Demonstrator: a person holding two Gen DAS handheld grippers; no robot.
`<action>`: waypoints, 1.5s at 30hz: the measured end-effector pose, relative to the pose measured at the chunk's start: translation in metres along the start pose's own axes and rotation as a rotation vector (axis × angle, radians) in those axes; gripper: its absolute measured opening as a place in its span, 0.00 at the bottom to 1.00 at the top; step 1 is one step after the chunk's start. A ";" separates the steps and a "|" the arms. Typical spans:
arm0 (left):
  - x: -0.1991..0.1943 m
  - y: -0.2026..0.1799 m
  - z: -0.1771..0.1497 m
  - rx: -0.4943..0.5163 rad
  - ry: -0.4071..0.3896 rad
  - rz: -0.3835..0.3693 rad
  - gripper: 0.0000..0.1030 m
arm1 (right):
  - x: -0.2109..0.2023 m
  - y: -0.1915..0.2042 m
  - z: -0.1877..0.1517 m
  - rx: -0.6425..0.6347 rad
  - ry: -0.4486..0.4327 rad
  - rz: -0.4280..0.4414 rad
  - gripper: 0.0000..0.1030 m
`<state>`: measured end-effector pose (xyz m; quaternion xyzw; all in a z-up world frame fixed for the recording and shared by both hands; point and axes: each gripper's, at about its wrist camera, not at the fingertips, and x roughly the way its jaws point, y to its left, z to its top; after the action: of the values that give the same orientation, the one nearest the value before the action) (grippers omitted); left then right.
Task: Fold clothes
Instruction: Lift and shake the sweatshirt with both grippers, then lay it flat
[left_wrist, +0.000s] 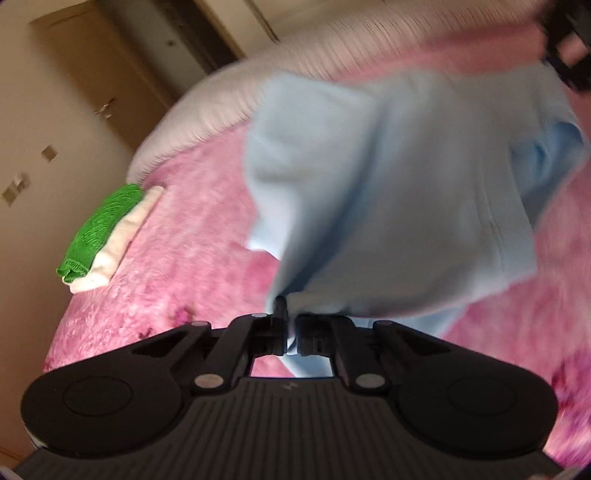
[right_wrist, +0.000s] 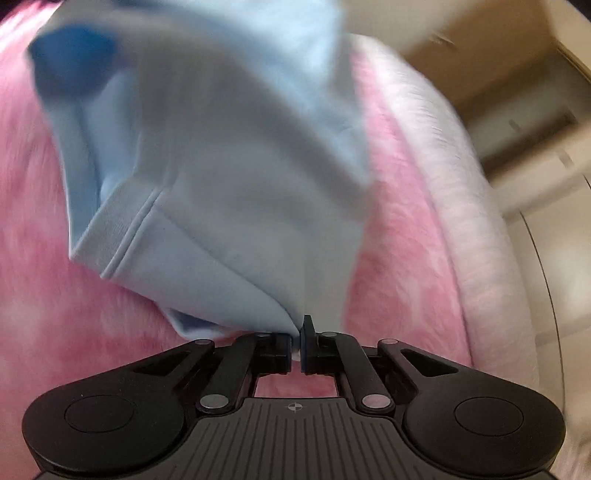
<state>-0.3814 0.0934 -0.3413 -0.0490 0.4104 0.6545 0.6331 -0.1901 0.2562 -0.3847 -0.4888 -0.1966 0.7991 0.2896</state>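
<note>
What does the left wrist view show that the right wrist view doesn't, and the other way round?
Only the left wrist view shows the green folded item stacked on a white folded item at the bed's edge, and part of the other gripper, top right.

Only the right wrist view shows a dark blue patch on the garment.

Both show the light blue garment pinched by the left gripper and right gripper, above the pink fuzzy blanket.

We see a pale blue cotton garment (left_wrist: 388, 192) with a stitched hem, lifted and draped loosely above the fluffy pink bed, and a folded green knit piece (left_wrist: 99, 229) stacked on a folded white one (left_wrist: 122, 243).
</note>
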 end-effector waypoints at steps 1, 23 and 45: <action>-0.001 0.007 0.002 -0.009 -0.014 0.000 0.04 | -0.013 -0.007 0.005 0.064 -0.001 -0.025 0.02; -0.149 0.267 0.180 -0.320 -0.683 -0.045 0.04 | -0.335 -0.094 0.213 0.479 -0.300 -0.793 0.01; -0.040 0.179 0.331 -0.314 -0.357 -0.371 0.18 | -0.344 -0.197 0.142 0.657 -0.039 -0.752 0.08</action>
<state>-0.3791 0.2851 -0.0153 -0.1044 0.1703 0.5814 0.7887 -0.1422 0.1756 0.0258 -0.2522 -0.1026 0.6679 0.6927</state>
